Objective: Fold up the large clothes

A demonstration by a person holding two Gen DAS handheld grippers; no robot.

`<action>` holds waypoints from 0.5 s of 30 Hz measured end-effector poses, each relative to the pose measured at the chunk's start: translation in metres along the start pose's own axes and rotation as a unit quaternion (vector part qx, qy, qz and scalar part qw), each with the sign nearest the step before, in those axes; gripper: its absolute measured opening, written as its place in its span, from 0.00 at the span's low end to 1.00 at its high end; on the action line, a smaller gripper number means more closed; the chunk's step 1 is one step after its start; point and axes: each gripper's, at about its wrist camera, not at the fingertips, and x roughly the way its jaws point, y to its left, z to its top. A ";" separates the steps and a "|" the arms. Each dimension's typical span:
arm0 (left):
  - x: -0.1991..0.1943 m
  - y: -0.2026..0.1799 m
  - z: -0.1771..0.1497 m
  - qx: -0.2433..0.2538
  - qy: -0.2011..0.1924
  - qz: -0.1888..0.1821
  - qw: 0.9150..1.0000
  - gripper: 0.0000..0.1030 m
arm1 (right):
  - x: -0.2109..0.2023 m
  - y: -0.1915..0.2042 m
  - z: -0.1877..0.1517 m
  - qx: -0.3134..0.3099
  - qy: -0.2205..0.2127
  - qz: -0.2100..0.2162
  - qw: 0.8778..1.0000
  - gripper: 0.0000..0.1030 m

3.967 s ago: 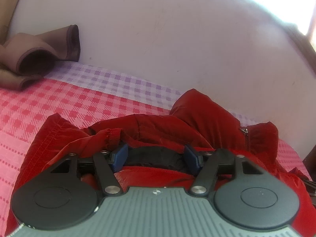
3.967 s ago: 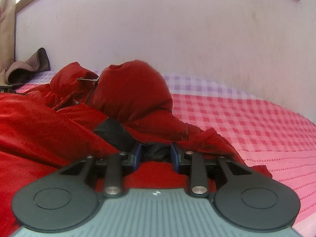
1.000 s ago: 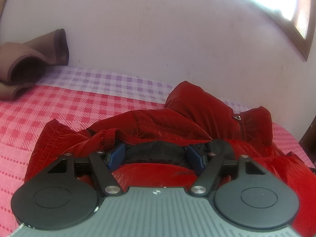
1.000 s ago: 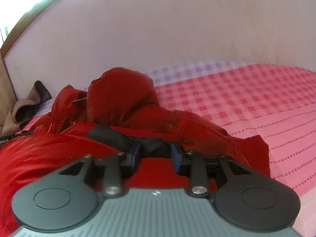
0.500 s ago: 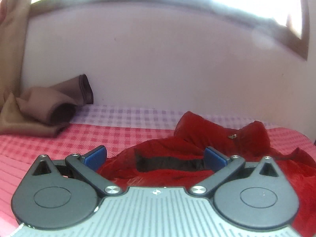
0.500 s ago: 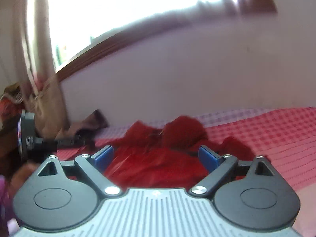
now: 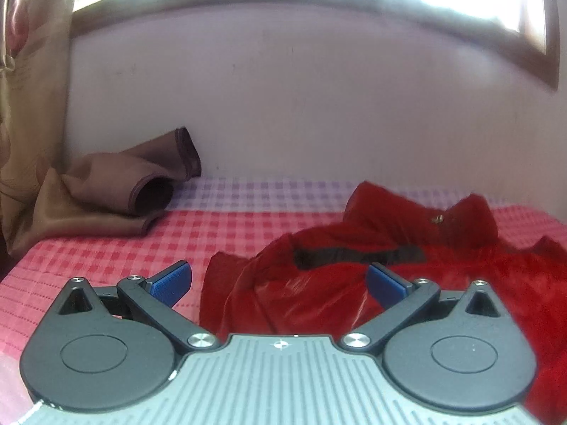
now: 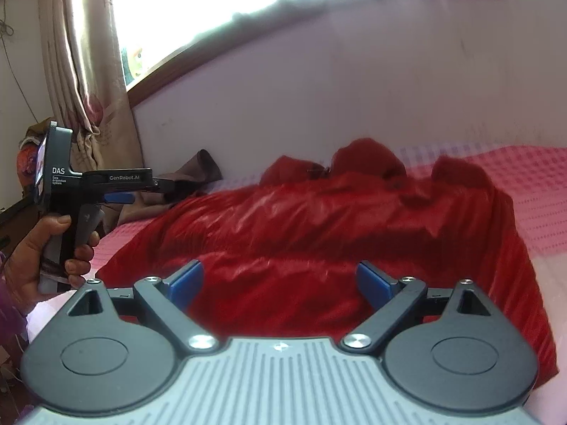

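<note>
Looks like we're between folds: the red jacket [image 8: 319,219] lies bunched on the checked bed [image 7: 106,269], hood at the far end by the wall. Left gripper [image 7: 278,281] and right gripper [image 8: 280,283] both have fingers wide open, holding nothing. Next up, probably picking a fresh edge to grab.

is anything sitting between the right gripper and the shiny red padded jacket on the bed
Nothing visible. The right gripper is open with the shiny red padded jacket directly ahead; the brown cloth lies off by the wall.
</note>
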 end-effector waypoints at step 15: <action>0.011 0.065 -0.024 -0.011 0.056 -0.116 0.992 1.00 | 0.005 0.004 -0.011 -0.053 -0.036 -0.085 0.994 0.95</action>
